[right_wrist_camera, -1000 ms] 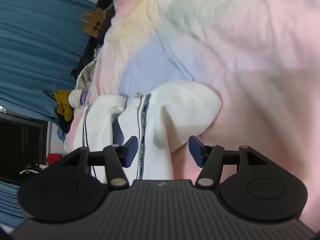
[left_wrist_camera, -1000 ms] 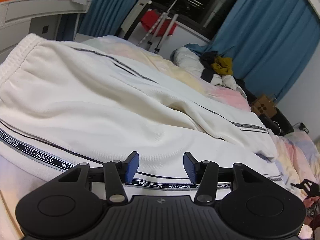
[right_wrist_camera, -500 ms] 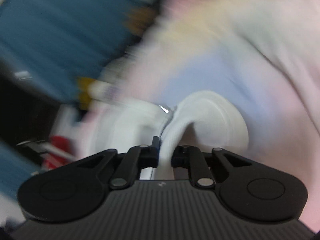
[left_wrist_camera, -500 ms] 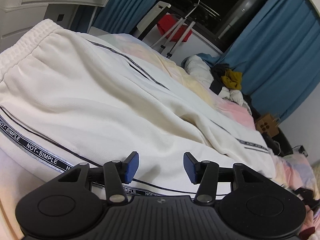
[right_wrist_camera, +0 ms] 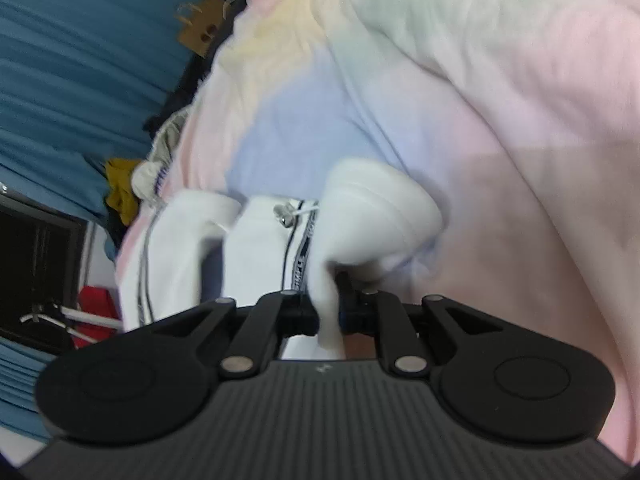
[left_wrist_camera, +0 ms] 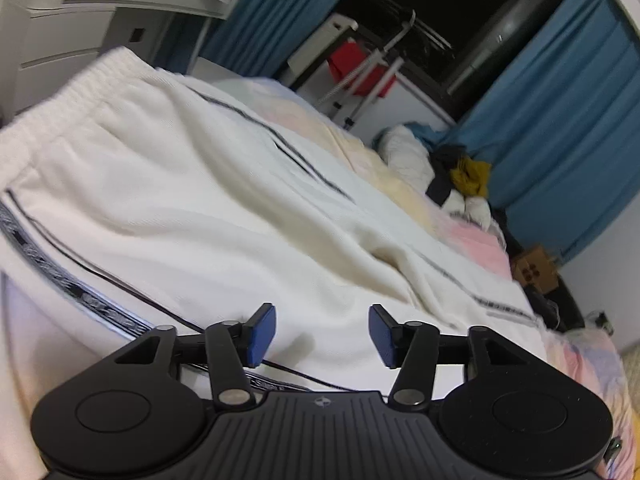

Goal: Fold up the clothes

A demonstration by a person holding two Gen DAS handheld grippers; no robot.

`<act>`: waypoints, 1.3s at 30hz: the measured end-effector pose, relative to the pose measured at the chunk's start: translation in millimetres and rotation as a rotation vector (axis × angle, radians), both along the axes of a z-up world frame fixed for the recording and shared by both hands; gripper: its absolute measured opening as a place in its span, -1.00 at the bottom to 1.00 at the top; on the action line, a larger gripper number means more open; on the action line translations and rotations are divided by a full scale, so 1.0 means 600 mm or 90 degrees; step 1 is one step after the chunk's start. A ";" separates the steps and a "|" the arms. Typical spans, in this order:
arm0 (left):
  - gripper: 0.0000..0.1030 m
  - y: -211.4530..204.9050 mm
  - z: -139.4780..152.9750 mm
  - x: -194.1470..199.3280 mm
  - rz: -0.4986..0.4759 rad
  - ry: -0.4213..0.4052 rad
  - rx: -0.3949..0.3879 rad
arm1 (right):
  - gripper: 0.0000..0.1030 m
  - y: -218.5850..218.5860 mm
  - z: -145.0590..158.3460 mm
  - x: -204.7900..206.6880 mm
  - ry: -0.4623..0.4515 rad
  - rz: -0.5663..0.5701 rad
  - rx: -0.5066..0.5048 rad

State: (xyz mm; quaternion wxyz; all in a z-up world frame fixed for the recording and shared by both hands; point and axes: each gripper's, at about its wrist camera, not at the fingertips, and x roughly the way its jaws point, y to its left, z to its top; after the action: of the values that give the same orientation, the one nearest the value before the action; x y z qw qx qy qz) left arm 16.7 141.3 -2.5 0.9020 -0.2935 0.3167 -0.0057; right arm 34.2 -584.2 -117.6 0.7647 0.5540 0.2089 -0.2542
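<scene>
White track pants [left_wrist_camera: 200, 208] with black lettered side stripes lie spread along the bed, waistband at the upper left of the left wrist view. My left gripper [left_wrist_camera: 322, 336] hovers just above the near side stripe, its jaws opening, blue pads apart with nothing between them. In the right wrist view the pants' leg end [right_wrist_camera: 372, 216] bunches up on the pastel bedspread, a small metal zipper pull showing beside its stripe. My right gripper [right_wrist_camera: 328, 314] is shut on a fold of that white cloth at the leg end.
The pastel pink, yellow and blue bedspread [right_wrist_camera: 500, 128] covers the bed. A heap of clothes with a mustard piece [left_wrist_camera: 470, 176] sits at the far end. Blue curtains [left_wrist_camera: 568, 128], a white dresser [left_wrist_camera: 60, 32], a drying rack with red cloth [left_wrist_camera: 360, 68] and a cardboard box [left_wrist_camera: 536, 270] surround the bed.
My right gripper went from open around the leg end to shut on it, pulling the cloth into a bunch. The left gripper drifted and rolled a little, and its pads now stand wider apart.
</scene>
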 end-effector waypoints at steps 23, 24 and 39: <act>0.36 0.225 -0.060 -0.074 0.324 0.159 -0.205 | -0.77 0.016 0.057 0.005 -0.014 -0.018 -0.123; 0.36 0.227 -0.062 -0.073 0.329 0.152 -0.206 | -0.77 0.018 0.057 0.006 -0.013 -0.019 -0.125; -0.83 0.233 -0.053 -0.076 0.338 0.028 -0.210 | -0.77 0.053 0.095 0.022 -0.070 -0.017 -0.236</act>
State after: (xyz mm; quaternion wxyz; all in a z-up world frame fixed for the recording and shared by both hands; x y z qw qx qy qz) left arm -29.2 280.9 -34.3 0.8053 -0.5081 0.2430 0.1853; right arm 47.3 -552.2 -60.8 0.8604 0.4195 0.1089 -0.2681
